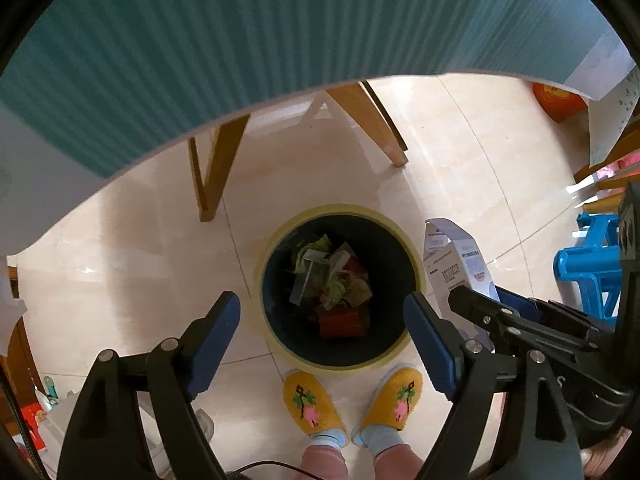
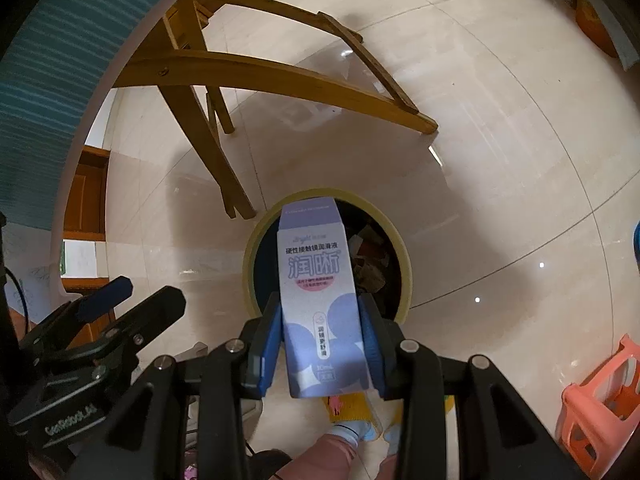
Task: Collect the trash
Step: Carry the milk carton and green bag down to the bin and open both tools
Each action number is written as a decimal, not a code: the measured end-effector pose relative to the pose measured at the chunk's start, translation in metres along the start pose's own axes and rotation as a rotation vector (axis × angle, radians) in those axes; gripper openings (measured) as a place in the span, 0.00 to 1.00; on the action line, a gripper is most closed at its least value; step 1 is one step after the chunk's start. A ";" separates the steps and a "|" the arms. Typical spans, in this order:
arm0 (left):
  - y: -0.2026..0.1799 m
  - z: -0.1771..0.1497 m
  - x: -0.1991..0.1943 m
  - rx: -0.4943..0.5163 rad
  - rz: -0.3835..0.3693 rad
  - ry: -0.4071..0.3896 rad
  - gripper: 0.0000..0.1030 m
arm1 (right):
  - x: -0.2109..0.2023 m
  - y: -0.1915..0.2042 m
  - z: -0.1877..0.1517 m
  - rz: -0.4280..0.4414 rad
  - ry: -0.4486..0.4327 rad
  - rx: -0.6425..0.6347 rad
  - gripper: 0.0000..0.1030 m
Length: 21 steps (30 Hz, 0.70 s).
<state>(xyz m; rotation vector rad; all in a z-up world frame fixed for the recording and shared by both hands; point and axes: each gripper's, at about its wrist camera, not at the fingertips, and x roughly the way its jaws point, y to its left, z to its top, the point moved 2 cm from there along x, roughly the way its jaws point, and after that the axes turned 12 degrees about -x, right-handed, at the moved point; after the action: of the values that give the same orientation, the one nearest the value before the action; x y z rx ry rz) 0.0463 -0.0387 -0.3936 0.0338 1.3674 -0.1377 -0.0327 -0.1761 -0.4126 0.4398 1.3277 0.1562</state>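
Observation:
A round bin with a pale yellow rim (image 1: 340,209) stands on the floor, dark inside and holding several crumpled wrappers (image 1: 332,280). My left gripper (image 1: 322,300) hangs straight over its mouth, open, nothing between the blue pads. Just to the right, over the bin's right rim, my right gripper (image 1: 486,312) is shut on a small white and lilac carton (image 1: 456,264). In the right wrist view the carton (image 2: 316,280) stands upright between the pads of the right gripper (image 2: 320,304), in front of the bin (image 2: 405,252). The left gripper (image 2: 120,300) shows at the left there.
A table with a teal ribbed cloth (image 1: 240,48) overhangs the far side, its wooden legs (image 1: 216,168) close to the bin. A person's feet in yellow slippers (image 1: 312,404) stand at the bin's near edge. A blue stool (image 1: 588,276) and a pink stool (image 2: 600,408) stand to the right.

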 end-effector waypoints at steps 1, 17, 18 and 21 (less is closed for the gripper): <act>0.002 -0.001 -0.003 -0.005 0.004 -0.005 0.80 | 0.001 0.002 0.001 0.000 0.002 -0.007 0.36; 0.052 -0.002 -0.034 -0.123 0.070 -0.051 0.80 | 0.017 0.050 0.025 0.050 0.028 -0.109 0.37; 0.052 -0.002 -0.034 -0.125 0.071 -0.052 0.80 | 0.018 0.052 0.027 0.049 0.032 -0.111 0.38; 0.053 -0.003 -0.041 -0.130 0.073 -0.056 0.80 | 0.016 0.056 0.031 0.047 0.036 -0.119 0.53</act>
<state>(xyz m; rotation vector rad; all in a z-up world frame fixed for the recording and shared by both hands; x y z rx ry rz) 0.0413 0.0174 -0.3575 -0.0290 1.3151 0.0114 0.0084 -0.1261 -0.4000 0.3685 1.3360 0.2815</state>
